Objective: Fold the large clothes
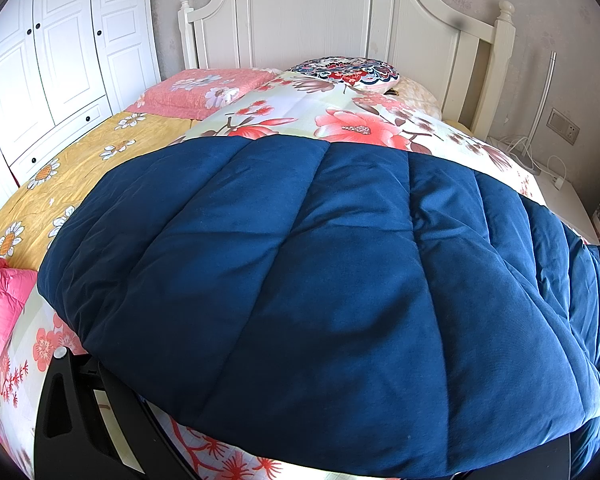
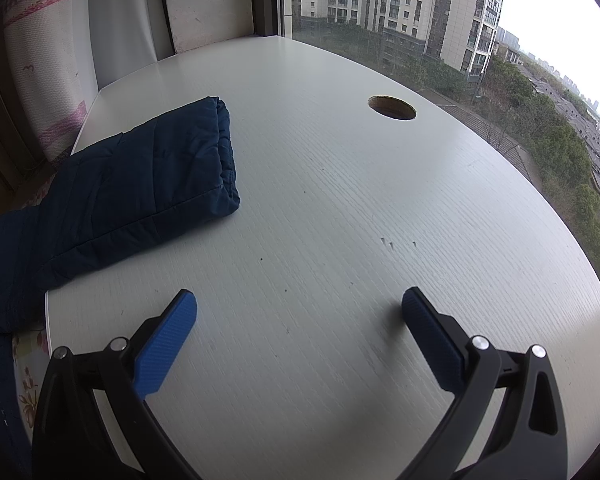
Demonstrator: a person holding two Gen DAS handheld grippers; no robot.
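A large navy quilted coat [image 1: 320,280] lies spread over the bed and fills most of the left wrist view. It covers my left gripper's fingertips; only the left arm of the gripper [image 1: 72,408] shows at the lower left, so its state is hidden. In the right wrist view one navy sleeve [image 2: 140,196] of the coat lies across the left side of a white desk [image 2: 380,220], cuff end toward the window. My right gripper [image 2: 300,320] is open and empty above the desk, to the right of the sleeve and apart from it.
The bed has a floral duvet [image 1: 340,116], a yellow daisy sheet [image 1: 60,176], pillows [image 1: 204,88] and a white headboard [image 1: 320,12]. A pink garment [image 1: 0,304] lies at the left. A wardrobe [image 1: 52,60] stands left. The desk has a cable hole [image 2: 392,108] and borders a window [image 2: 500,80].
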